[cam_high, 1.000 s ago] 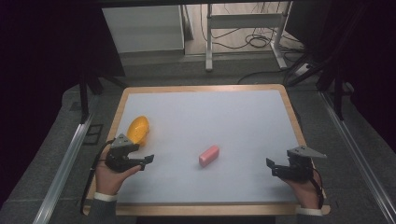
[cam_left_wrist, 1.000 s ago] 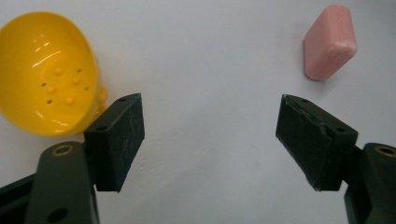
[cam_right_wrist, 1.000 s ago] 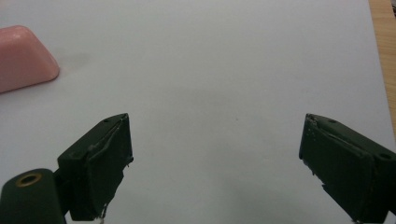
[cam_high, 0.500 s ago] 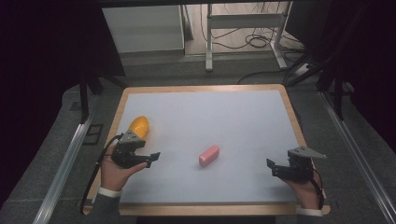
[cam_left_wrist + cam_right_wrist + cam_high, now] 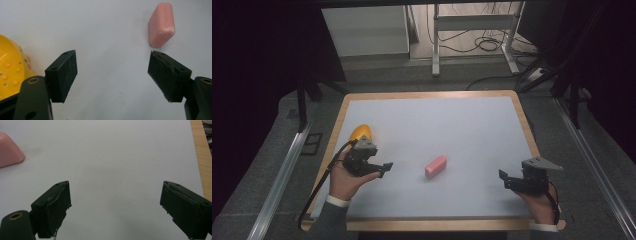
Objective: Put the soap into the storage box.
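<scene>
High view: a table [image 5: 427, 120] with a pale blue-grey top and a wooden rim, with the pink block as the landmark for everything else.
Pink block [image 5: 435, 166]: small rounded bar lying flat on the tabletop, a bit toward the person's side of the middle, nothing touching it.
Left gripper [image 5: 382, 167]: held in the person's left hand [image 5: 344, 177], left of the pink block and near it but clearly apart. Jaws spread wide, nothing between them.
Left gripper view: pink block [image 5: 161, 24] sits beyond the right-hand jaw, not between the two.
Yellow thing [image 5: 360, 133]: rounded, with little bumps; farther left of the pink block, just behind the left gripper near the wooden rim.
Right gripper [image 5: 507, 181]: well to the right of the pink block, in the right hand [image 5: 539, 200]. Jaws wide apart and empty.
Right gripper view: pink block [image 5: 10, 153] peeks in at the far left edge.
</scene>
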Demonstrator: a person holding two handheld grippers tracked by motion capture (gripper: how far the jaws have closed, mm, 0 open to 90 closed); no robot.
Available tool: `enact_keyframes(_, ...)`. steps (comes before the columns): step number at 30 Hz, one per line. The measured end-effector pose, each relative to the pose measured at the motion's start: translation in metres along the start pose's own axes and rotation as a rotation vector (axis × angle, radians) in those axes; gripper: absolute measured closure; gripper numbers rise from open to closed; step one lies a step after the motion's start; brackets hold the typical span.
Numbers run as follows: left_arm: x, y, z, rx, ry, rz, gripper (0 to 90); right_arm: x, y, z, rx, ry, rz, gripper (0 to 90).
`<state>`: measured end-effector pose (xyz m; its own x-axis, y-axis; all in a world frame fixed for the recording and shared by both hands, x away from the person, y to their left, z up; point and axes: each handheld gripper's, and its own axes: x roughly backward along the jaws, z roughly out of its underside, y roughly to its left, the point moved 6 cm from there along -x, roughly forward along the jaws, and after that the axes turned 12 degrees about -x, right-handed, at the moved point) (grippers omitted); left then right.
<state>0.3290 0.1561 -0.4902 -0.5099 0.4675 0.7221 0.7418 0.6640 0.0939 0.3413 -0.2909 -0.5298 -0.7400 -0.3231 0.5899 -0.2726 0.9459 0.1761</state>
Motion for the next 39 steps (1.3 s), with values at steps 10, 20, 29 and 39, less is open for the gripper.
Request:
enact_keyframes(10,-0.013,-0.006,-0.004,-0.007,0.024,0.03,24.0,0.0,0.0,0.0,-0.002,0.0,0.002,9.2)
enact_keyframes(20,-0.023,-0.015,-0.016,-0.041,0.031,0.041,24.4,-0.002,0.001,0.001,0.004,0.002,0.004,9.2)
enact_keyframes(29,-0.031,-0.024,-0.029,-0.071,0.041,0.055,24.6,-0.001,0.0,0.001,-0.001,0.003,0.003,9.2)
enact_keyframes(39,-0.039,-0.035,-0.037,-0.102,0.065,0.068,24.7,-0.003,-0.001,0.002,0.0,0.008,0.01,9.2)
